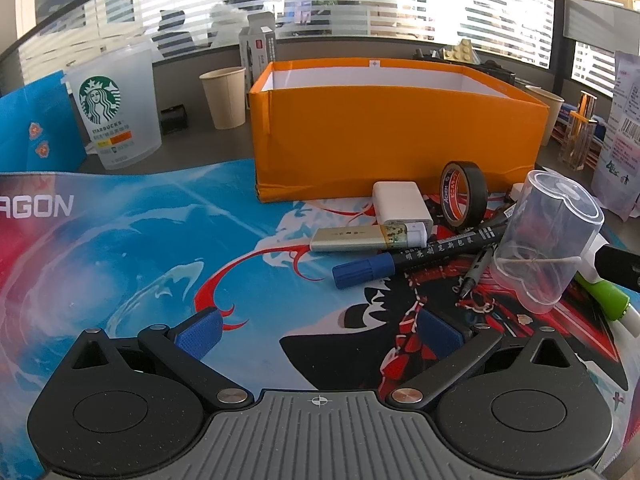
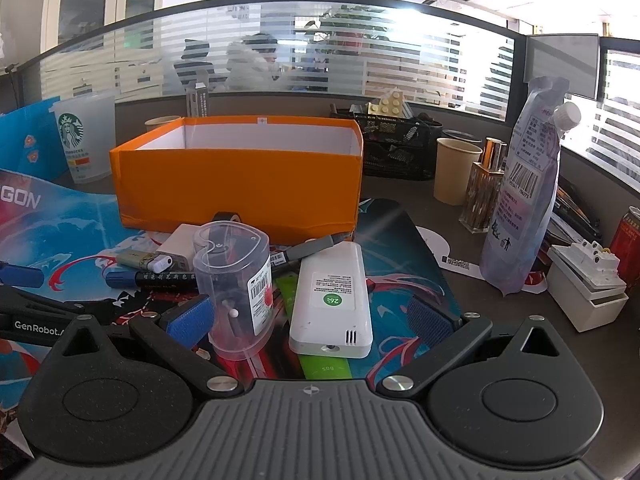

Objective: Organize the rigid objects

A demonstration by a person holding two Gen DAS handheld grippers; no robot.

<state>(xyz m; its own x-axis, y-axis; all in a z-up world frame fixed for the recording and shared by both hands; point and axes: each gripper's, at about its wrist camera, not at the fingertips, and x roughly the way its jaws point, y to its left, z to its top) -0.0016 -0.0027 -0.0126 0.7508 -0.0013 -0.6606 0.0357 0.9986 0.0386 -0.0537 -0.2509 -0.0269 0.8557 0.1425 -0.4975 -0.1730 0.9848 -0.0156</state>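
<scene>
A: Orange box (image 2: 240,184) upper centre, open, pile before it. Nearest piece?

B: White remote (image 2: 330,300), long axis toward box, between the spread fingers of the empty right gripper (image 2: 308,316). Left gripper (image 1: 320,332) also open, empty, farther off.

One orange box (image 2: 240,184) with white inner walls. One clear plastic container (image 2: 236,284). One white remote control (image 2: 332,300). One roll of black tape (image 1: 464,196). One white power adapter (image 1: 400,204). One lighter (image 1: 360,238). One blue-capped marker (image 1: 408,258) and one grey pen (image 1: 476,270). One frosted Starbucks cup (image 1: 116,108). Three beige paper cups: one (image 1: 224,96) left of the box, two (image 2: 456,168) right of it. One printed desk mat (image 1: 120,248). One spouted refill pouch (image 2: 524,196). One black mesh basket (image 2: 396,148).
</scene>
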